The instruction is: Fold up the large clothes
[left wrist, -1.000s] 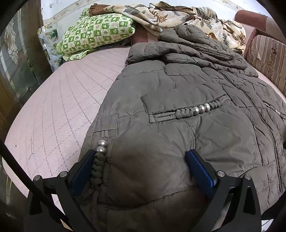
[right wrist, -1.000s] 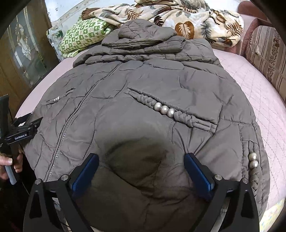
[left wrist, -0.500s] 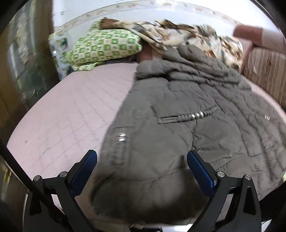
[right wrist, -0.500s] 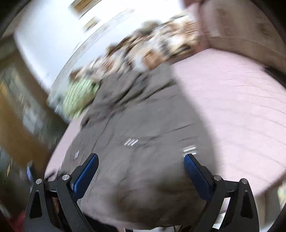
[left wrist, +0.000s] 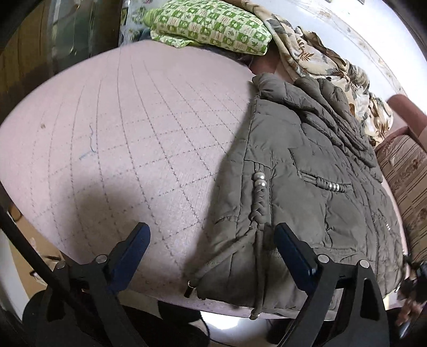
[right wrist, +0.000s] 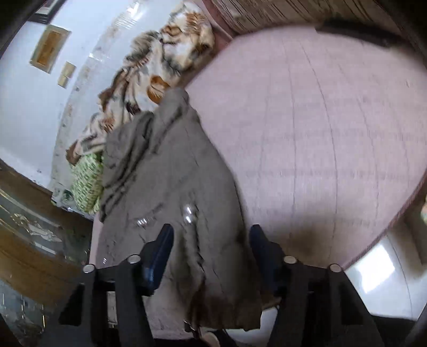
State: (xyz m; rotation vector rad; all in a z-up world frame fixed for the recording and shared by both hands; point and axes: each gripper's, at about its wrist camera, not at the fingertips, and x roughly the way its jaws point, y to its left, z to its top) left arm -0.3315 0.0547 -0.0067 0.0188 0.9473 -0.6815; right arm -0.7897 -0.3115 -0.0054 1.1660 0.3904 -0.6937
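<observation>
Pink quilted bed (left wrist: pixel 138 138) ahead of both claws, pillow (left wrist: pixel 210 25) and blanket (right wrist: pixel 149 77) far off. Coat (left wrist: pixel 307 192) flat there, hem corners between spread pads. Left claw (left wrist: pixel 212 248) and right claw (right wrist: pixel 210 248) ungripped, just narrowing.

Home bedroom: bed (left wrist: pixel 133 133) under a pink quilted cover, green-patterned pillow (left wrist: pixel 210 24) and leaf-print blanket (left wrist: pixel 320 58) bunched along its far edge, striped upholstered sofa (left wrist: pixel 405 170) beside it, framed pictures (right wrist: pixel 49 50) on a white wall, wood-and-glass cabinet (right wrist: pixel 32 235).
</observation>
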